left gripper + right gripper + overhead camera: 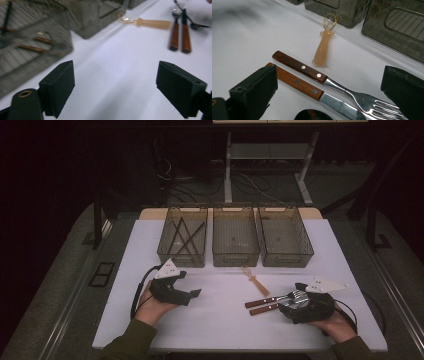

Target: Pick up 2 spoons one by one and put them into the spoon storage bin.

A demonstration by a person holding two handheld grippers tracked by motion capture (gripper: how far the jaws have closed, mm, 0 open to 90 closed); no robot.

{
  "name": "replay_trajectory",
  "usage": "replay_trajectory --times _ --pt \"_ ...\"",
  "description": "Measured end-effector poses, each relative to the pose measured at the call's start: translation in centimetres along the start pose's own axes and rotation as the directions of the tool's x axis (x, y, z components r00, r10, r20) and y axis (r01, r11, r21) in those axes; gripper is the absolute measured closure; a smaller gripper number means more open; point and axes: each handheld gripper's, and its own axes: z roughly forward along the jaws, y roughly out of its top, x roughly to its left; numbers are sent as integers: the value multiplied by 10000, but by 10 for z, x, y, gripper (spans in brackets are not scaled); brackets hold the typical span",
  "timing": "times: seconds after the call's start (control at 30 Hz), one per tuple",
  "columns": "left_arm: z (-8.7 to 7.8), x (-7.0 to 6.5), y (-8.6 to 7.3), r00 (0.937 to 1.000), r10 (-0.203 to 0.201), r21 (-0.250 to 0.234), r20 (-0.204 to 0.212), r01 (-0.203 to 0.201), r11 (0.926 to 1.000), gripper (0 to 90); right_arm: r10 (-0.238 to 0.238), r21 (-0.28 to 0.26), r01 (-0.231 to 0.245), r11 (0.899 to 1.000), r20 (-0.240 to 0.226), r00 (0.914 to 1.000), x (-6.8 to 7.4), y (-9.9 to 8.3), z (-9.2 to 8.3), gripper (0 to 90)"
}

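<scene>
Two wooden-handled steel forks (312,82) lie side by side between the right hand-held gripper's (329,100) parted jaws, handles pointing away leftward; left hand-held gripper (122,92) gapes empty.

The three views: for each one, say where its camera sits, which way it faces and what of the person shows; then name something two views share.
High view: above the person's side, facing forward and down on the white table, three bins; both forearms, left tongs, right tongs.
Left gripper view: on the left tongs, open, facing across the table.
Right gripper view: on the right tongs, open, low over the cutlery.
Shared: both gripper views show the wooden-handled fork and amber spoon.
</scene>
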Motion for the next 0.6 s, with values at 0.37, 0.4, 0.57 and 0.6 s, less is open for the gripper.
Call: replay_trajectory --times 0.37,0.4,0.57,0.6 --pt "-3 -15 -22 9993 165 169 336 -171 9997 0 -47 329 38 9995 262 9996 3 7 -1 10" --pt "-3 -16 -23 9992 152 158 379 -158 9998 0 -53 414 39 9991 340 9994 3 9 -1 10" --pt "-3 -15 -27 9988 -97 258 472 85 9996 0 -174 800 132 9967 521 9985 7 17 6 22" --pt "-3 -15 -27 9987 -102 268 491 88 9996 0 -173 859 128 9962 510 9985 8 18 7 73"
